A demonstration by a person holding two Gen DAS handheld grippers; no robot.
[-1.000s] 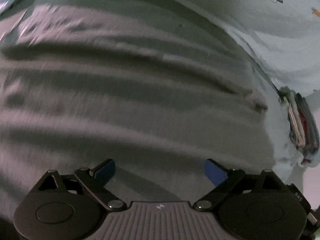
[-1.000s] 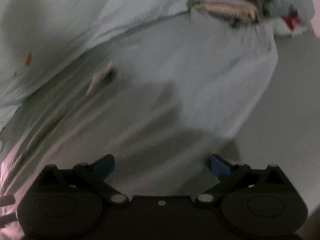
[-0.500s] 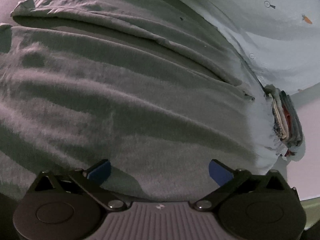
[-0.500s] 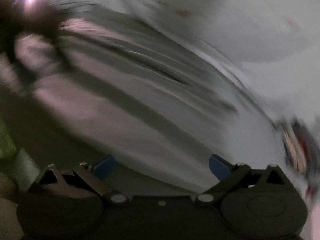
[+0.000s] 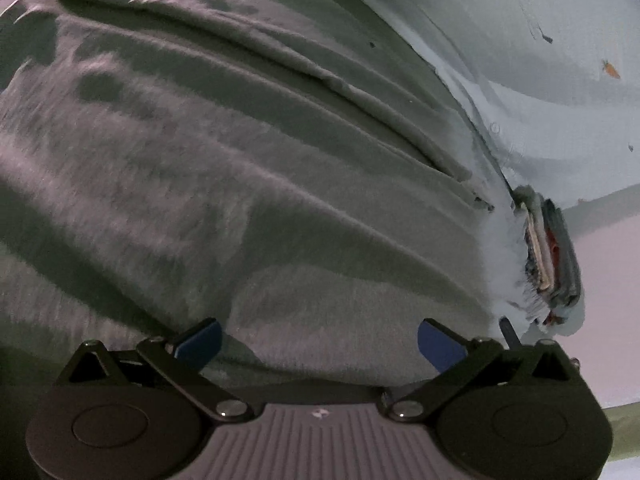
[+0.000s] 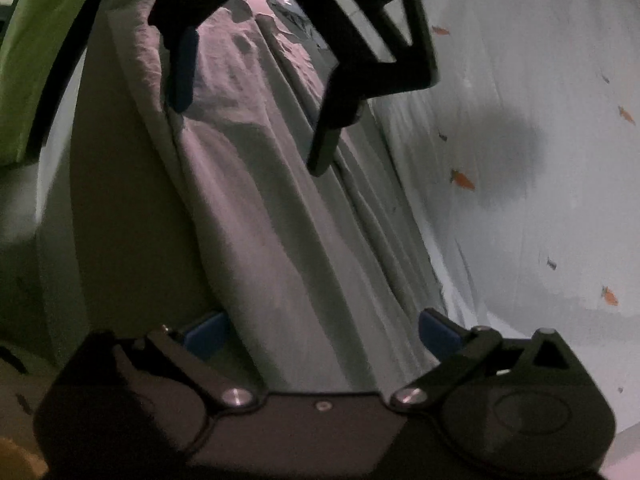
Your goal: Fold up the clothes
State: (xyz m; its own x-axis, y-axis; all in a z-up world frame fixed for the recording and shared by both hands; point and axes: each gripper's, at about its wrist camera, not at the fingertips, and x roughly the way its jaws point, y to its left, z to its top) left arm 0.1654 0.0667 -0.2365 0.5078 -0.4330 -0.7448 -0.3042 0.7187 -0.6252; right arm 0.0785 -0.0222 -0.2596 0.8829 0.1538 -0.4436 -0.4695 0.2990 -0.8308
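Note:
A large grey garment (image 5: 240, 184) lies spread out and wrinkled, filling most of the left wrist view. It also shows in the right wrist view (image 6: 280, 240) as a long folded band. My left gripper (image 5: 318, 342) is open and empty, low over the grey cloth. My right gripper (image 6: 322, 334) is open and empty over the band's near end. In the right wrist view the left gripper (image 6: 252, 136) hangs open above the far part of the garment.
A pale sheet with small orange carrot prints (image 5: 540, 40) (image 6: 520, 160) lies under and beside the garment. A stack of folded clothes (image 5: 548, 256) sits at the right. A bright green object (image 6: 44, 52) is at the far left.
The right gripper has swung round from facing the folded stack to looking along the garment toward the left gripper. The left gripper has shifted a little over the grey cloth.

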